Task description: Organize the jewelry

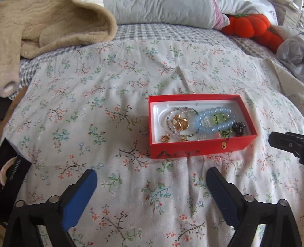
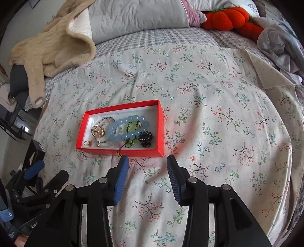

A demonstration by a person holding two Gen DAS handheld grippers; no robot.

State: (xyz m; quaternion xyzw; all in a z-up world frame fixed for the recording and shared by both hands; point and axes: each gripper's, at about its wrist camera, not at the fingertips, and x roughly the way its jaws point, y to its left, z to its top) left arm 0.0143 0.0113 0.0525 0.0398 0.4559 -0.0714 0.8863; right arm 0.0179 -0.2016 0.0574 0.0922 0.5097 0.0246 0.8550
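Where the floral bedsheet (image 1: pixel 106 117) lies flat, a shallow red box (image 1: pixel 201 147) sits with its lid off, showing a white lining. Inside the box, a bracelet of large pale blue beads (image 1: pixel 214 121) lies near the middle, ringed around a smaller green beaded piece (image 1: pixel 220 117) with dark cord. Toward the box's left end, a gold openwork ornament (image 1: pixel 180 123) rests within a thin loop of small mixed beads (image 2: pixel 108 120), and a small gold ring (image 1: pixel 165 138) lies against the near wall. At the box's right end sits a dark, glossy clip-like piece (image 1: pixel 239 129). A dark cord with a yellow bead (image 1: pixel 224 145) hangs over the box's near wall.

The left gripper (image 1: pixel 152 175) hovers on the near side of the box, its blue pads spread wide with nothing between them. The right gripper (image 2: pixel 146 159) hangs just short of the box's near wall, jaws parted more narrowly, also holding nothing. Beyond the box lie a beige fleece garment (image 2: pixel 57 47) and an orange plush (image 2: pixel 228 18).
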